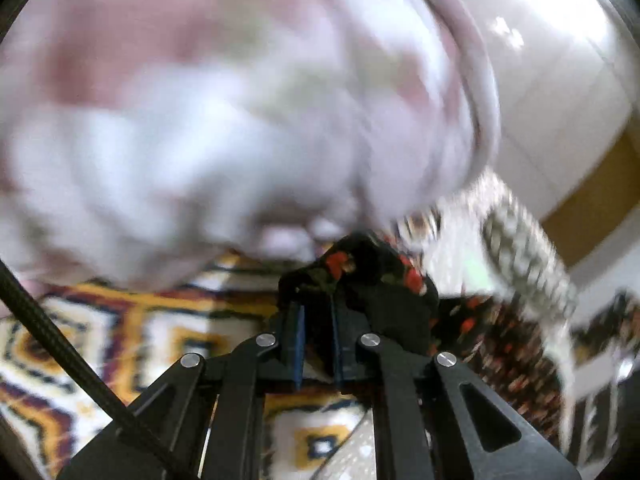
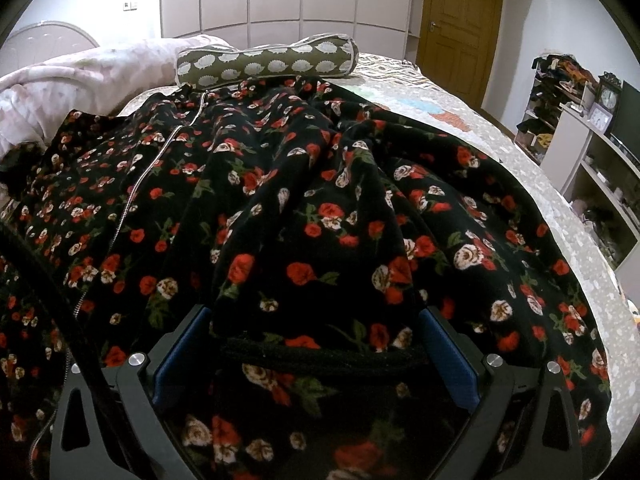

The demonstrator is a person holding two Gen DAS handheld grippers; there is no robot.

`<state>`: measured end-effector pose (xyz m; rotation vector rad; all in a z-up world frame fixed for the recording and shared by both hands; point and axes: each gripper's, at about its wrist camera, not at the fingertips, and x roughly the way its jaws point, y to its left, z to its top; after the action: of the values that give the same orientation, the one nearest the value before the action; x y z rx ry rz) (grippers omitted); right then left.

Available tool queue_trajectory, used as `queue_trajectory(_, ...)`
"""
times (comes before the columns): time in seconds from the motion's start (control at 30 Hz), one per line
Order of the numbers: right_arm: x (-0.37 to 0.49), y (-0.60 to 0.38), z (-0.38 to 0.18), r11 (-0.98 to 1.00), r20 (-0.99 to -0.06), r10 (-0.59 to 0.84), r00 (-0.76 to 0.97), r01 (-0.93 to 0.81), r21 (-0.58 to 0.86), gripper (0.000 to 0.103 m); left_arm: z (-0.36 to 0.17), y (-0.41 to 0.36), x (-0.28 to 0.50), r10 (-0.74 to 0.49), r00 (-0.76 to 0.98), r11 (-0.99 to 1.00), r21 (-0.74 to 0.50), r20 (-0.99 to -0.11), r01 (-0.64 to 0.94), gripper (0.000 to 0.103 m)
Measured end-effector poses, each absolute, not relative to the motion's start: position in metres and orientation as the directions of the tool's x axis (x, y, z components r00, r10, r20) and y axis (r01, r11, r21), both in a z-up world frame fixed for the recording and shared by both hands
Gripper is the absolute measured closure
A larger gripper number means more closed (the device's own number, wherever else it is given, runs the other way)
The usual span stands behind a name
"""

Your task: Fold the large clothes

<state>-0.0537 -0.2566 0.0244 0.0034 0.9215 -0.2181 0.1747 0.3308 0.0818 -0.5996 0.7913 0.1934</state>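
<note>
A: Bedroom. Bed [image 2: 532,168] with a pale speckled cover, pale wardrobe doors and a brown door behind, open shelving to the right. Patterned bolster [image 2: 268,62] lies across the far end of the bed, pink quilt [image 2: 80,76] heaped at far left.

B: Garment location?

A: Black floral robe [image 2: 320,200] spread over most of the bed, zip [image 2: 160,156] running toward the bolster. Near hem sits between the fingers of the right hand-held gripper [image 2: 316,360].

B: Gripper states?

A: Right: jaws spread wide, fabric lying between the blue pads [image 2: 448,360], not pinched. Left hand-held gripper [image 1: 318,320]: jaws pressed nearly together, a bunch of the same floral cloth at the tips; it appears pinched. That view is badly motion-blurred, with a patterned rug [image 1: 120,328] below.

B: Handling judgement?

A: Looks like plush fleece: soft, limp, fairly bulky, some weight for its size. It will drape and drag, not hold a crease. Not slippery or fragile. Thick folds may fill the jaws.

B: Where to hold?

A: Hem edge or a corner, single layer where possible. Keep off the zip teeth.
</note>
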Motion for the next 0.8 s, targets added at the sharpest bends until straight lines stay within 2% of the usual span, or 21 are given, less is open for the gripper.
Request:
queue_trajectory(0.17, -0.054, -0.256, 0.025, 0.977, -0.786, -0.19, 0.588, 0.189, -0.094, 0.0, 0.08, 0.376, 0.139, -0.112, 0.699, 0.686, -0.564, -0.706, -0.46, 0.093)
queue_trajectory(0.3, -0.053, -0.257, 0.025, 0.977, -0.783, -0.189, 0.592, 0.19, -0.092, 0.0, 0.075, 0.367, 0.123, -0.112, 0.691, 0.676, -0.565, -0.714, -0.474, 0.093)
queue_trajectory(0.4, -0.053, -0.257, 0.026, 0.977, -0.782, -0.191, 0.594, 0.191, -0.094, 0.0, 0.084, 0.339, 0.118, -0.128, 0.687, 0.723, -0.542, -0.715, -0.428, 0.093)
queue_trajectory(0.5, -0.055, -0.257, 0.026, 0.977, -0.782, -0.191, 0.594, 0.191, -0.094, 0.0, 0.097, 0.279, 0.13, -0.177, 0.685, 0.79, -0.517, -0.707, -0.329, 0.093)
queue_trajectory(0.7, -0.057, -0.258, 0.027, 0.978, -0.779, -0.181, 0.601, 0.19, -0.082, 0.0, 0.114, 0.108, 0.175, -0.41, 0.624, 0.822, -0.565, -0.665, -0.063, 0.093)
queue_trajectory(0.8, -0.059, -0.261, 0.027, 0.98, -0.777, -0.167, 0.606, 0.188, -0.064, 0.0, 0.111, -0.002, 0.192, -0.548, 0.54, 0.791, -0.605, -0.639, 0.087, 0.093)
